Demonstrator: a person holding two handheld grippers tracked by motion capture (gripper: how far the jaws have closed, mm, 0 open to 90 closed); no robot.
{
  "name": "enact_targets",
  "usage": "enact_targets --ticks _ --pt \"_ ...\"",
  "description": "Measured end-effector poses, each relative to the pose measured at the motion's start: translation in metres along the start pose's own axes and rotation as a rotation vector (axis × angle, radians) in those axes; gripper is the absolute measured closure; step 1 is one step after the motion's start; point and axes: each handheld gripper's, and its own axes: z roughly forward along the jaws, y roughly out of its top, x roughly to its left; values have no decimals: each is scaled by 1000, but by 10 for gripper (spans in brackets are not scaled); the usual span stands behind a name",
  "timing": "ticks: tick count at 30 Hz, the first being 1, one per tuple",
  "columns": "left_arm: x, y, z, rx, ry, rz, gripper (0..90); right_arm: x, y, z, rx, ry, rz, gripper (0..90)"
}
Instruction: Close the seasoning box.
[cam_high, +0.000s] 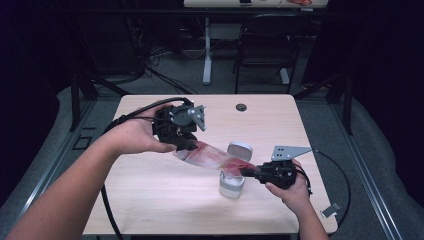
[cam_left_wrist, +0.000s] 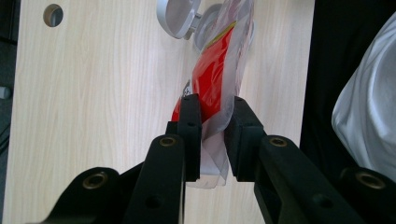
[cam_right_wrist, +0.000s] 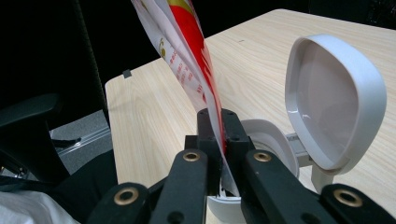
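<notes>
Red-and-clear plastic pouch (cam_high: 212, 159) is stretched in the air between both grippers, over the open-lidded white container (cam_high: 233, 183). Left gripper (cam_high: 189, 145) clamps one end, right gripper (cam_high: 246, 171) is pinched tight on the other. Pale wood table (cam_high: 150, 195), dark room, black chair (cam_high: 267, 45) behind. Pouch is crinkled, with red print.
</notes>
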Motion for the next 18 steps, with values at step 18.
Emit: enact_targets --ticks 18 --pt "-1 8 1 -13 -2 9 775 -3 -4 -3 9 -8 7 892"
